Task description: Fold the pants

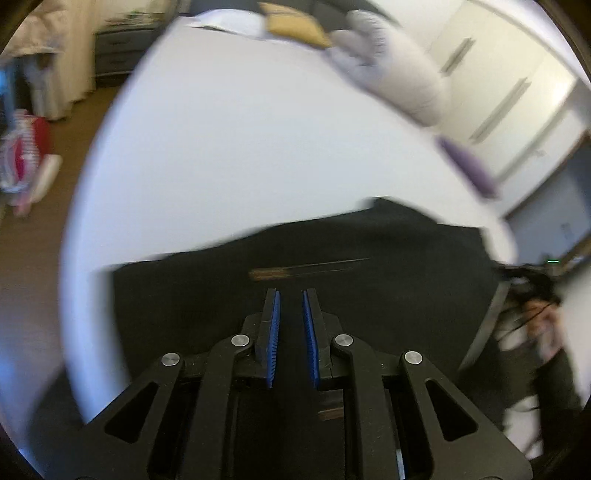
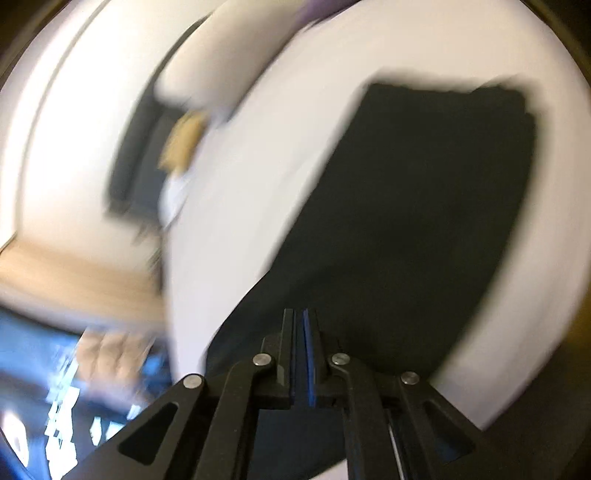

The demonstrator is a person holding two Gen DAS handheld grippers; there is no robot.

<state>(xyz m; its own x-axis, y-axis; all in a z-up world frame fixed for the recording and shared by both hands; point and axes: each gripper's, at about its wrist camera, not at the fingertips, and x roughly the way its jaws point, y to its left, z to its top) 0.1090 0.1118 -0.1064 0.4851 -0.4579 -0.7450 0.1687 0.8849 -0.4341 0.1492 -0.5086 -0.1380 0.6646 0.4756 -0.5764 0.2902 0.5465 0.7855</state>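
Observation:
The black pants (image 1: 332,258) lie spread flat on the white bed (image 1: 240,155). My left gripper (image 1: 291,295) hovers over them with its blue-padded jaws a little apart and nothing between them. In the right wrist view the pants (image 2: 424,206) stretch away across the bed (image 2: 258,177). My right gripper (image 2: 300,314) is over their near edge with its jaws pressed together; whether cloth is pinched between them is hidden by blur and dark fabric.
Pillows (image 1: 391,70) and a tan cushion (image 1: 295,26) lie at the head of the bed. White wardrobe doors (image 1: 498,92) stand behind. A dresser (image 1: 118,51) and clothes (image 1: 22,155) sit on the floor to the left. A person (image 1: 532,339) is at the right.

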